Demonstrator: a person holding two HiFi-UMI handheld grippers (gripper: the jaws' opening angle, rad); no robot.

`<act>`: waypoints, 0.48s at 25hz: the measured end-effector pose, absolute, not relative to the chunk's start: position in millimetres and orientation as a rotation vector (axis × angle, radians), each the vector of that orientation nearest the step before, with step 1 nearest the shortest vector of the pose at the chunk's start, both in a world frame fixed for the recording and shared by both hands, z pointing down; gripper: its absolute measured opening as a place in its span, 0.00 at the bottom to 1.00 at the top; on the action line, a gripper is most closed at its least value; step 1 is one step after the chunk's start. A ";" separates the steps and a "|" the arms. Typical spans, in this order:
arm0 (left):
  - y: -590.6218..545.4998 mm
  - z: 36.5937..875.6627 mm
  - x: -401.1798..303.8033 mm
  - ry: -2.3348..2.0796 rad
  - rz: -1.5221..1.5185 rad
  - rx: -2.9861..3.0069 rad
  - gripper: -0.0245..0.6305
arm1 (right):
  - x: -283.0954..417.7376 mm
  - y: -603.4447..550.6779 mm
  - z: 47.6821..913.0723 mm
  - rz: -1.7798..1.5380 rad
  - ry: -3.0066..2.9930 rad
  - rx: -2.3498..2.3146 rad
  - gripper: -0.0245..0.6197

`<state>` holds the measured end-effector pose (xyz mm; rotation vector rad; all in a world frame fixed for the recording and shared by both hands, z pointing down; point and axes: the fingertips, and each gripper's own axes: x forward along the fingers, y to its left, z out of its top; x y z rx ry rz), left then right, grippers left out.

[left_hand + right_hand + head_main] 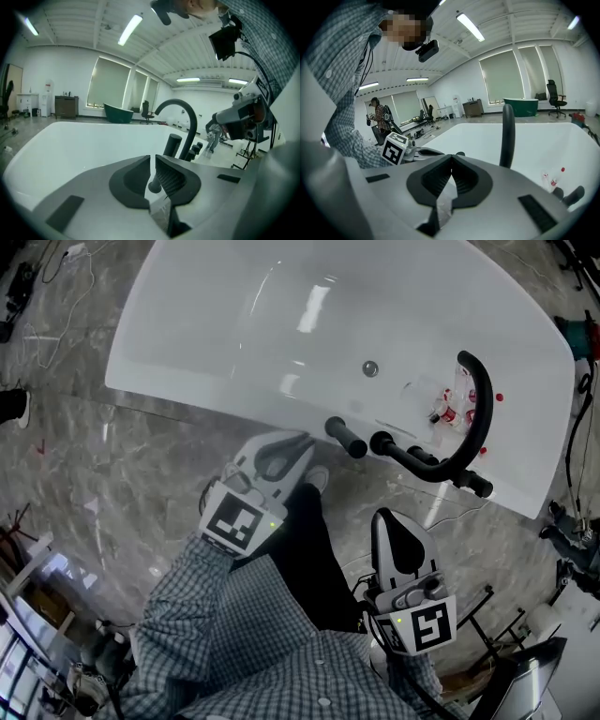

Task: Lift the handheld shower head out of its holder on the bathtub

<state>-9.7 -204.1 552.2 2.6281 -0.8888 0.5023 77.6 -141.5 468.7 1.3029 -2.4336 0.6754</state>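
A white bathtub (187, 343) fills the upper view. On its near rim the black handheld shower head (346, 438) stands in its holder, not yet lifted. The left gripper (302, 444), clenched and empty, is just beside it. The right gripper (386, 518), also clenched, is farther back.

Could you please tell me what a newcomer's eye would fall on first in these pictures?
The large glossy white bathtub fills the upper head view, with a black arched metal spout curving over its right end. On the near rim stands the black cylindrical handheld shower head. The grey left gripper hovers close in front of it and the grey right gripper further back, both shut and empty.
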 end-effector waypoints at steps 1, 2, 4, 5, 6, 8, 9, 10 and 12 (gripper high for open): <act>-205.4 558.8 -9.3 -0.893 0.533 2.633 0.06 | 77.7 -143.6 470.4 0.673 -2.443 1.302 0.06; -205.9 565.5 -8.1 -0.890 0.562 2.638 0.06 | 77.8 -145.7 472.5 0.665 -2.448 1.300 0.06; -204.8 578.8 -3.1 -0.860 0.609 2.649 0.06 | 78.6 -147.6 479.2 0.663 -2.444 1.286 0.06; -203.4 585.1 0.4 -0.837 0.624 2.659 0.09 | 79.4 -148.1 482.7 0.672 -2.444 1.282 0.06; -201.8 591.5 3.9 -0.815 0.636 2.671 0.12 | 80.6 -148.8 486.0 0.687 -2.447 1.281 0.06; -199.9 605.3 10.5 -0.784 0.663 2.684 0.17 | 84.5 -149.0 494.3 0.725 -2.450 1.274 0.06; -199.6 612.4 13.3 -0.774 0.677 2.684 0.18 | 86.7 -149.0 499.0 0.739 -2.448 1.270 0.06; -199.3 619.4 15.8 -0.764 0.692 2.682 0.20 | 88.5 -149.4 503.3 0.745 -2.446 1.268 0.06; -197.9 632.2 19.4 -0.745 0.721 2.681 0.21 | 90.6 -151.5 509.5 0.745 -2.443 1.272 0.06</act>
